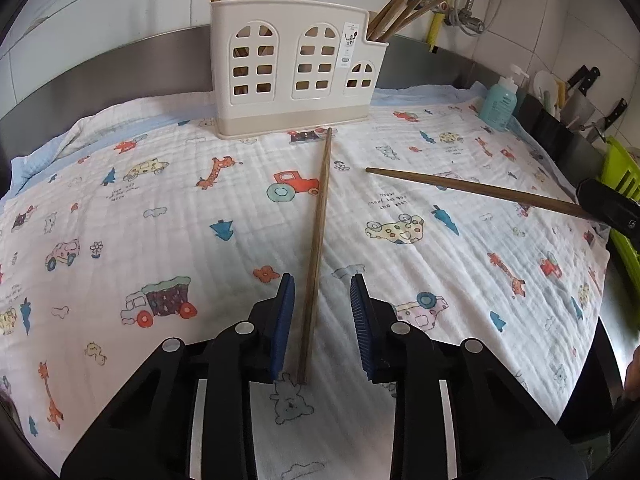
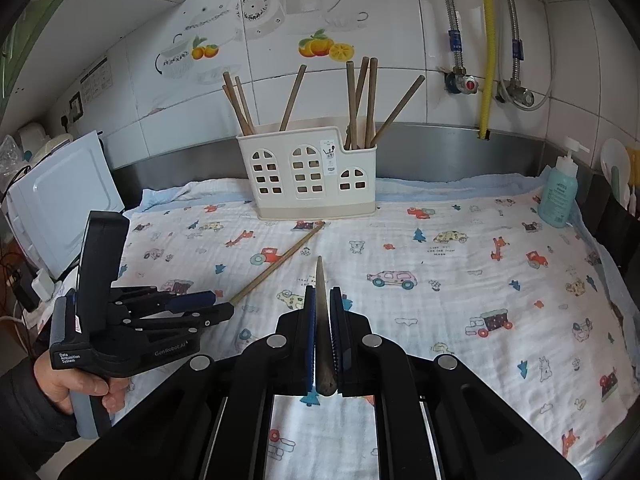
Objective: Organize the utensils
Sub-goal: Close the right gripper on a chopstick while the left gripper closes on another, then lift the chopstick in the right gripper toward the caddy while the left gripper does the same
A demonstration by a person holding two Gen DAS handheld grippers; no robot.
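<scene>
Here, starting at the left edge of the cloth-covered counter, the left gripper (image 1: 322, 312) hangs low over the printed cloth (image 1: 120, 208) with its jaws apart, and the loose chopstick (image 1: 318, 240) lies flat between the two blue pads (image 1: 282, 328) without touching either, as far as the left wrist view shows. That stick runs from near the front edge of the cloth back toward the cream utensil holder (image 1: 296, 68), its thin tip stopping just short of the holder's base. It looks like light, stiff wood, smooth enough to roll or slide on the soft cloth, so my guess is that a hold near the thick end, where the jaws already straddle it, would steady it best; the cloth will give under the pads and should let them get beneath the stick's round sides. Further right, the right gripper (image 2: 322, 320) is clamped on a second chopstick (image 2: 320, 304), held by its thick end with the thin tip pointing ahead toward the holder and clear of the cloth. A grip so far back leaves a long free length, so the tip may swing when it is aimed at a compartment. The holder, at the back edge of the cloth, already carries chopsticks upright in its left and right compartments.
</scene>
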